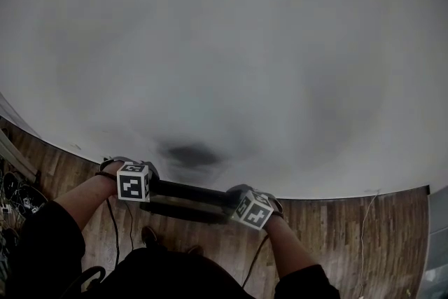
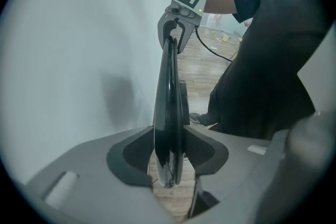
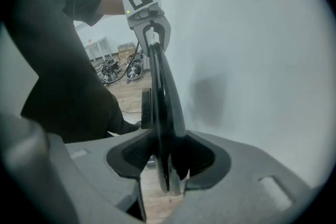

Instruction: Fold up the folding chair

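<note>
The black folding chair [image 1: 189, 194] stands folded flat close to a white wall, and only its glossy top edge shows between my hands. My left gripper [image 1: 143, 187] straddles the left end of that edge. In the left gripper view the edge [image 2: 168, 86] runs between the jaws of the left gripper [image 2: 168, 165], with slim gaps beside the pads. My right gripper [image 1: 241, 203] straddles the other end. In the right gripper view the chair edge [image 3: 163, 92] likewise sits between the spread jaws of the right gripper [image 3: 168, 165].
A white wall [image 1: 224, 45] fills most of the head view, right behind the chair. Wood floor [image 1: 350, 234] lies below, with cables [image 1: 112, 220] trailing from the grippers and the person's shoes [image 1: 148, 234]. Dark equipment [image 1: 17, 196] sits at the far left.
</note>
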Available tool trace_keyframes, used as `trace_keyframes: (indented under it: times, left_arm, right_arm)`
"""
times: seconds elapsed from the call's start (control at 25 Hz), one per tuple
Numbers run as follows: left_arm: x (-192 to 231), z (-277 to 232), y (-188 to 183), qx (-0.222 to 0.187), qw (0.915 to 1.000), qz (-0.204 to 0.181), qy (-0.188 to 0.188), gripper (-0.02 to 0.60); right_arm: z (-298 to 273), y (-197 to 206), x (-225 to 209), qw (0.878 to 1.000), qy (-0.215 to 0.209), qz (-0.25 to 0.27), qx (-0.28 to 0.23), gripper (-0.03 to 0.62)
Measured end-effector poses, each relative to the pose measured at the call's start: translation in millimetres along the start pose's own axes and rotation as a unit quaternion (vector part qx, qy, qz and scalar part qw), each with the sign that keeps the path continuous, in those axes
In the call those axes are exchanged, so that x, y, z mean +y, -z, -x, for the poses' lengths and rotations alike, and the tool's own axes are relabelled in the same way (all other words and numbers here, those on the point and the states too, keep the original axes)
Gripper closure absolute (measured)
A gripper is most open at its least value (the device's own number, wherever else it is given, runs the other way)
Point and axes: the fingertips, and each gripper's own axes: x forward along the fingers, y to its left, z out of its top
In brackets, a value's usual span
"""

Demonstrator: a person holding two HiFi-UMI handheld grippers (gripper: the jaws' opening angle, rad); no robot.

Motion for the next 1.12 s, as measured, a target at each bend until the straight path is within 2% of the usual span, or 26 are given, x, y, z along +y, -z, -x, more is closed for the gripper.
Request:
trace_keyframes:
  times: [0.64, 1.12]
  left_arm:
    - [37, 15, 7, -0.009, 0.9982, 0.036, -0.048, 0.418]
    - [57, 20, 8, -0.005, 0.9951, 0.032, -0.093, 0.433]
  right_arm:
    - [0, 0, -39, 0.997, 0.075, -0.011, -0.001, 0.408]
    - [0, -4, -62, 0.994, 0.104, -0.017, -0.002, 0.396]
